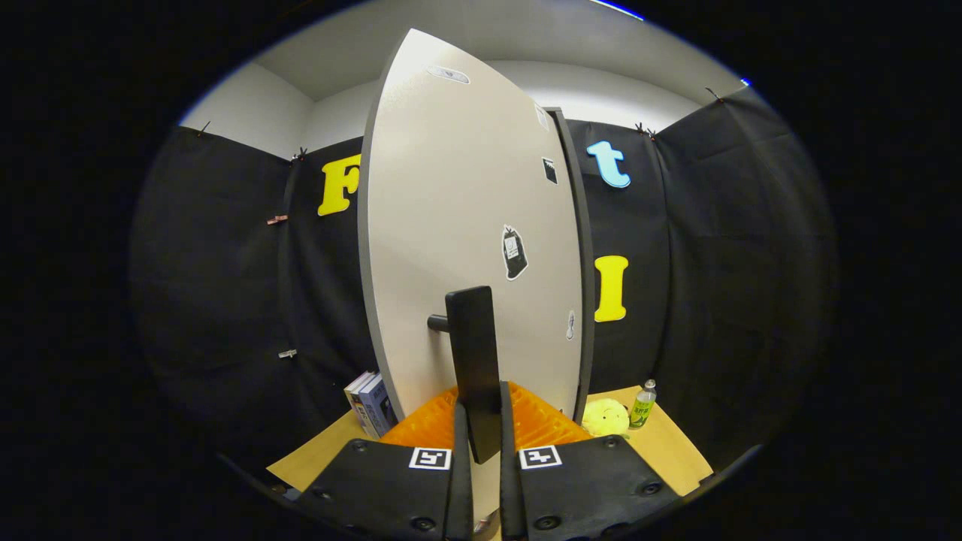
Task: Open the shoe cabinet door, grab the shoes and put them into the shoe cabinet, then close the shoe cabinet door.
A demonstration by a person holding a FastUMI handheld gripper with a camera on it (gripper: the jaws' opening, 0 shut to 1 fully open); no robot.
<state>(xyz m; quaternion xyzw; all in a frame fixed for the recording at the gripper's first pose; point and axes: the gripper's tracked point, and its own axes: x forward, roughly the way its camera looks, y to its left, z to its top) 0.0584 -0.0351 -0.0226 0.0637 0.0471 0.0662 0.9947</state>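
Gripper view looks straight at the tall pale beige cabinet door [458,225], which stands partly swung, its dark edge toward the camera on the left side and its hinge side against the dark cabinet frame [577,255] on the right. Several small stickers dot the door face. A flat black bar handle [473,361] stands upright off the door on a short dark round post [437,323]. The gripper [481,436] has its two fingers drawn in close, one on each side of the lower end of this handle, and they appear to pinch it; the lower tip of the handle sits right between them.

Just behind the fingers an orange ribbed plastic piece [537,424] lies at the foot of the door on the light wooden tabletop [669,451]. To the left of the door's lower edge, a few upright boxes or books with blue-grey faces [372,402] stand on the table. To the right of the cabinet frame rest a round yellow soft object [606,417] and, just beside it, a small green-labelled clear bottle [642,406], upright. I cannot make out any shoes here.
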